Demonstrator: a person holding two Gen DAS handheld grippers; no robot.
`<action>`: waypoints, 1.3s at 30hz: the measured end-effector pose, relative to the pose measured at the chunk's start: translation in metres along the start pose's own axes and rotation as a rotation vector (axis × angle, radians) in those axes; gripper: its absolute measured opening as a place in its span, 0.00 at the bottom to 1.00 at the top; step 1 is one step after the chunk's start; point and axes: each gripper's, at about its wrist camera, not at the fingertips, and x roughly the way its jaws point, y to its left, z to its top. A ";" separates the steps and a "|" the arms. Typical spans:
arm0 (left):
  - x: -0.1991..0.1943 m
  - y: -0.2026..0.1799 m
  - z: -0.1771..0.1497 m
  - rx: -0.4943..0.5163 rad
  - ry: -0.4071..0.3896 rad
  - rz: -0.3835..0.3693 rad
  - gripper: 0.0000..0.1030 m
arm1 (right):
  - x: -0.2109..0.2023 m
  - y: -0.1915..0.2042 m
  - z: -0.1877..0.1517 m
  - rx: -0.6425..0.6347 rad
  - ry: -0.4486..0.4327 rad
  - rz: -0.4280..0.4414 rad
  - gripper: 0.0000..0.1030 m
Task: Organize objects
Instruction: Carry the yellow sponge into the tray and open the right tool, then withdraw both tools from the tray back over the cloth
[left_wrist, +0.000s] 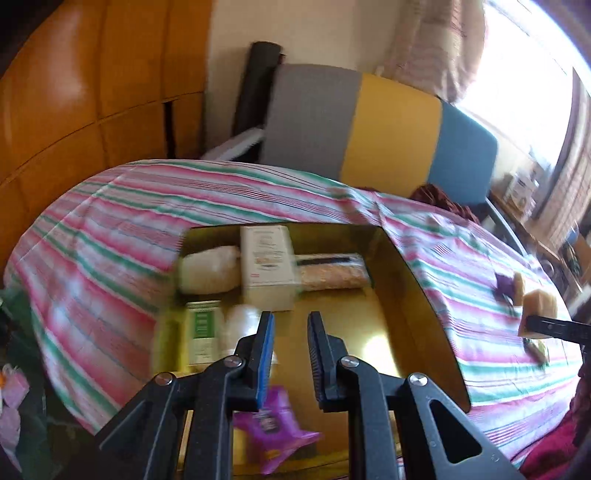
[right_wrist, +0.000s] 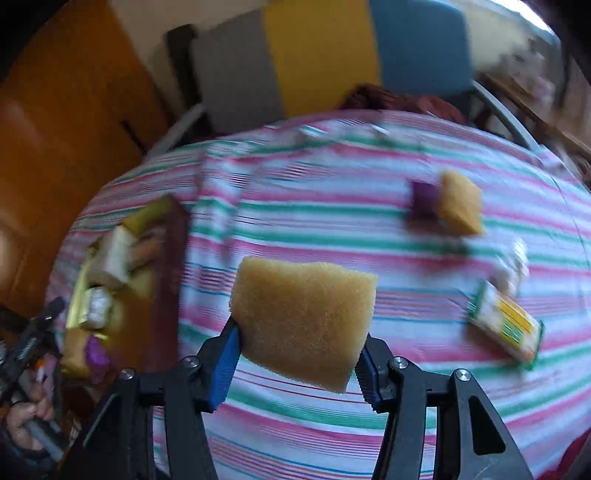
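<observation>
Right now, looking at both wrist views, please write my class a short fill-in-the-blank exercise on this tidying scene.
1. The right gripper is shut on a yellow ____.
2. The left gripper holds ____.
3. The white carton sits inside the gold ____.
4. The cloth on the table is ____, pink, green and white.

Missing words: sponge; nothing; box; striped

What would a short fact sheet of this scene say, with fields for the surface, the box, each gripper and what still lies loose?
surface: striped cloth
box: gold box on the cloth, open, partly filled with cartons and packets
left gripper: shut, holds nothing, above the box
right gripper: shut on a yellow sponge, lifted off the cloth
loose on cloth: second sponge beside a purple item, yellow-green packet
blur: both views smeared, labels unreadable
</observation>
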 end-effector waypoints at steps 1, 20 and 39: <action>-0.003 0.008 0.000 -0.014 -0.004 0.012 0.17 | 0.000 0.024 0.003 -0.036 -0.001 0.033 0.55; -0.010 0.093 -0.034 -0.181 0.043 0.090 0.19 | 0.177 0.251 0.011 -0.355 0.333 0.137 0.85; -0.026 0.065 -0.028 -0.096 0.003 0.075 0.20 | 0.104 0.201 -0.003 -0.199 0.154 0.164 0.95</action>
